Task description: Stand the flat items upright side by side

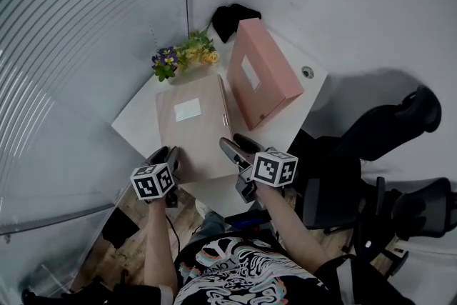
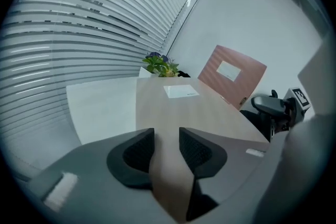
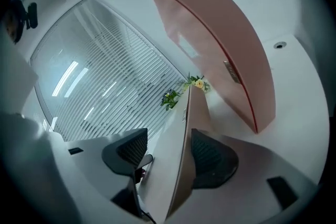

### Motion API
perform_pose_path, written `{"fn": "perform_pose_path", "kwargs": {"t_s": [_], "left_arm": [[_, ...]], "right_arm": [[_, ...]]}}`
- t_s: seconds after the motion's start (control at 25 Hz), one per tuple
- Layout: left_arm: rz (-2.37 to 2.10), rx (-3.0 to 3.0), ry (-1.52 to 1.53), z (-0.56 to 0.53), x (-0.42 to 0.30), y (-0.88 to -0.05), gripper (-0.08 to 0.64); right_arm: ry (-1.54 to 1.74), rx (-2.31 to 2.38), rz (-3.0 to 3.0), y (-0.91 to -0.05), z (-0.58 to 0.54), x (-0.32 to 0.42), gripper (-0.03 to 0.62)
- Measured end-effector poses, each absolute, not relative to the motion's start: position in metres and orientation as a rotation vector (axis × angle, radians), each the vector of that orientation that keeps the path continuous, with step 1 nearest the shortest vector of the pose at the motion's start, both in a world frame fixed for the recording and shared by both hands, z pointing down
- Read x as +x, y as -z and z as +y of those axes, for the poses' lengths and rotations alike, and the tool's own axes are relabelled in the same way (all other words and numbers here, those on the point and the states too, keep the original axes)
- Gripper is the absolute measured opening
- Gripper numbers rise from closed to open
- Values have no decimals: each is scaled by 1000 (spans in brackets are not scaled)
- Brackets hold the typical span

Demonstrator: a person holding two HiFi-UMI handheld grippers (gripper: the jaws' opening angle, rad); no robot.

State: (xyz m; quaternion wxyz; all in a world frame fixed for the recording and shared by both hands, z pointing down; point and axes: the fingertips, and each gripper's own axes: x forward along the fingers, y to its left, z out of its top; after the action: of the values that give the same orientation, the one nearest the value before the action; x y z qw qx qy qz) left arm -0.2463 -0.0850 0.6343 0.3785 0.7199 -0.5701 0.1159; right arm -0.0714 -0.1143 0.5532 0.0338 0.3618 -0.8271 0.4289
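**A:** Where is the tan box (image 1: 193, 126)?

**B:** It lies flat on the white table (image 1: 139, 121), with its near edge in both my grippers. My left gripper (image 2: 167, 132) pinches the near corner, a pad on each face. My right gripper (image 3: 169, 132) is clamped on the same edge.

**A:** And the pink box (image 1: 260, 71)?

**B:** It stands upright ahead of my right gripper, just beside the tan box's far side. Flowers (image 1: 182, 56) sit ahead of my left gripper, past the tan box.
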Motion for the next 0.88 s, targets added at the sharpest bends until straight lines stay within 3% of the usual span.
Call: {"fn": "perform_pose_path", "kwargs": {"t_s": [0.12, 0.28, 0.44, 0.6, 0.88], "left_arm": [[-1464, 1873, -367, -86, -239, -634, 164], [-1456, 1892, -457, -87, -229, -636, 164], [-1435, 1917, -511, -86, -227, -635, 167], [-1420, 1987, -667, -84, -220, -634, 195], [-1420, 2038, -826, -89, -213, -638, 225]], "right_arm": [[-1364, 1136, -2503, -580, -118, -64, 254], [-1479, 1161, -2398, -623, -122, -55, 302], [-1515, 1143, -2391, -636, -123, -48, 255], [-1443, 1085, -2305, -662, -114, -42, 350], [-1493, 1028, -2270, -675, -108, -44, 356]]}}
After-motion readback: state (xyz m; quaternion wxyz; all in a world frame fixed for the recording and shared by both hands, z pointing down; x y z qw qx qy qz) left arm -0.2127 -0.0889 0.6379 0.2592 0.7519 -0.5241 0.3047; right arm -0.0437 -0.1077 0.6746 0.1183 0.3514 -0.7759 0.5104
